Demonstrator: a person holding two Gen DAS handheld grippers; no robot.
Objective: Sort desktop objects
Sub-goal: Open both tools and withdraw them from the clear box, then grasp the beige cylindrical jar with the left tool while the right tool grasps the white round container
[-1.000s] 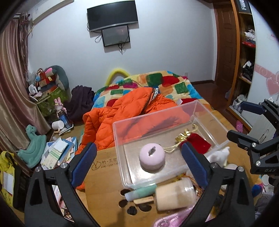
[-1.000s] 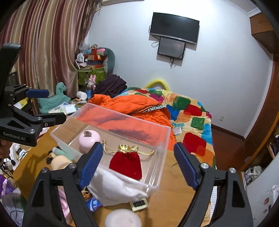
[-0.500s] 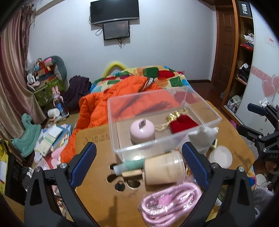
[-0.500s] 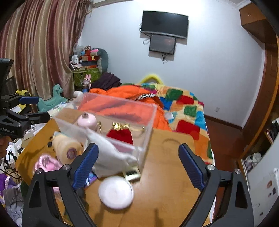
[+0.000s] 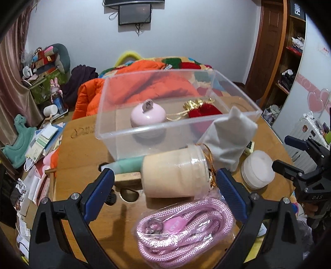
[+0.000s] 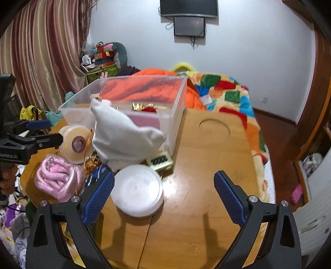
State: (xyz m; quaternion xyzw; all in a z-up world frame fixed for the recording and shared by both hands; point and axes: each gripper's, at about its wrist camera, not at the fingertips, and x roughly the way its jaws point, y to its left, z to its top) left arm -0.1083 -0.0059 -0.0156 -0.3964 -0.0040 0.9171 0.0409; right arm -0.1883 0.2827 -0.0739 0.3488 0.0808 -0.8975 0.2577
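Left gripper (image 6: 31,134) body reads roughly "GenRobot.AI" (blurred); right gripper (image 5: 298,157) shows "DAS"

Behind the table (image 6: 206,186) lies a bed with a patchwork blanket (image 6: 227,97) and an orange jacket (image 5: 144,72) heaped on it. Above the bed a TV (image 6: 189,7) hangs on the wall; left of the bed stand striped curtains (image 6: 41,62) and a pile of toys (image 5: 47,60), with a teal rocking horse (image 5: 18,142) nearer.

Black tool (image 5: 165,186), blue ribbed pads (image 5: 99,191), silver screws
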